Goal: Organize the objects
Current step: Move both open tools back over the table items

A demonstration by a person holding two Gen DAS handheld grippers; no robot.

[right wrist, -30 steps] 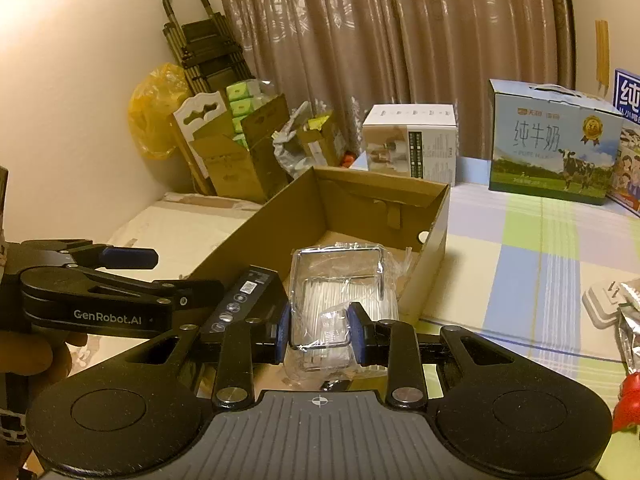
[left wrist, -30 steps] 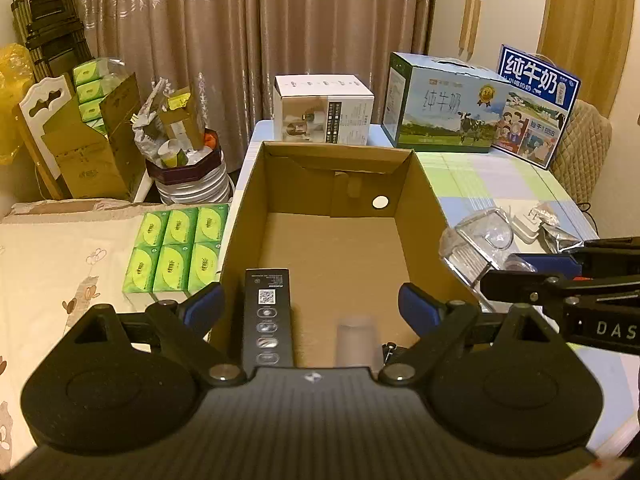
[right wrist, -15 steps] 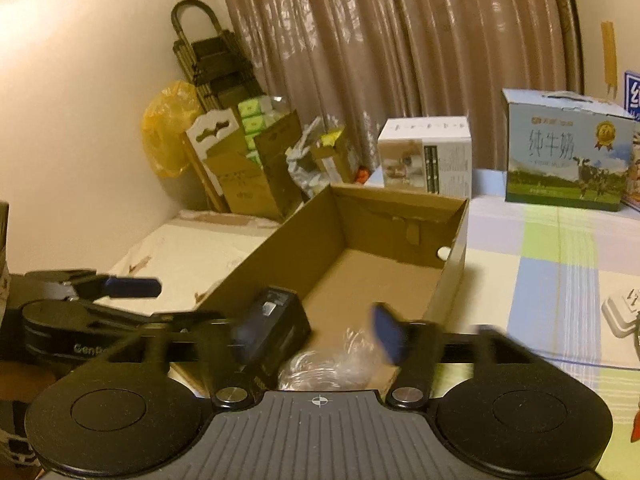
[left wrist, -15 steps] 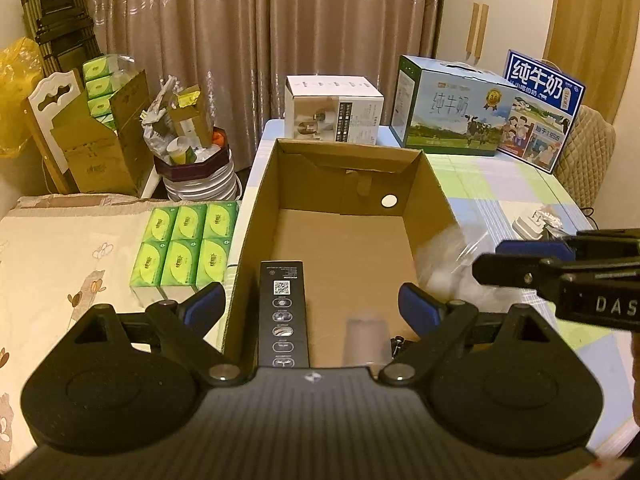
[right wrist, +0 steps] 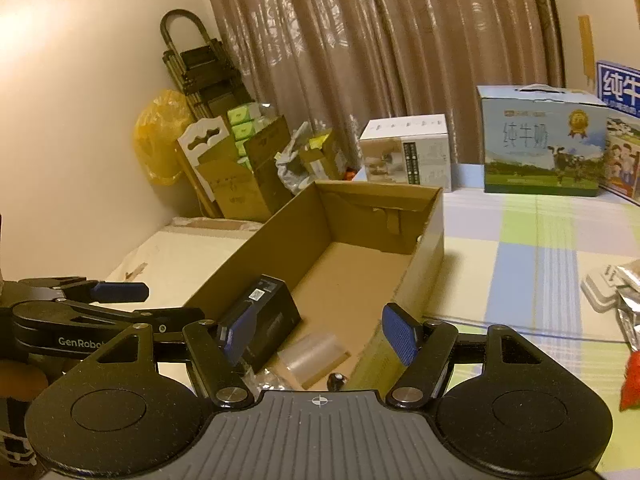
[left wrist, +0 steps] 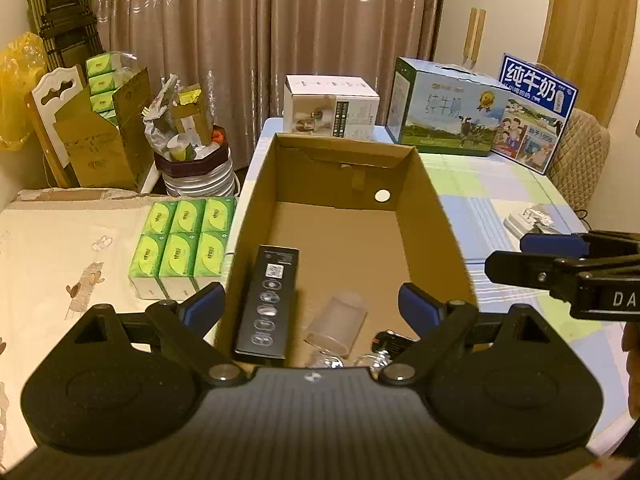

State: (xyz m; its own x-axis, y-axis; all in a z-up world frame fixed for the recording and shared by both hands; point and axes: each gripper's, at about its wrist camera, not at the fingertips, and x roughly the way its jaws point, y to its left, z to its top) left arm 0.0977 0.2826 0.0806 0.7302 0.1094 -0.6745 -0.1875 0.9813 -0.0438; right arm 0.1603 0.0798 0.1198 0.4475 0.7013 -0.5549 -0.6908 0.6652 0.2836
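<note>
cardboard box (left wrist: 436, 240) | matte black carton (left wrist: 267, 304), clear cup (left wrist: 336, 322) inside | both jaws wide, empty

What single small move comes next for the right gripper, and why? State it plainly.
Probably swing the right gripper rightward toward the white adapter and foil packets lying on the checked tablecloth. It is open and holds nothing, while the brown cardboard box already holds the black rectangular box and clear plastic cup; those loose items remain outside.

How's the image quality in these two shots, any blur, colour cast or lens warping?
Left wrist view: warm yellow indoor light, sharp, the cardboard box walls bowed by the fisheye, corners vignetted black. Right wrist view: same orange cast, tablecloth slightly smeared, curtain leaning with lens distortion.
</note>
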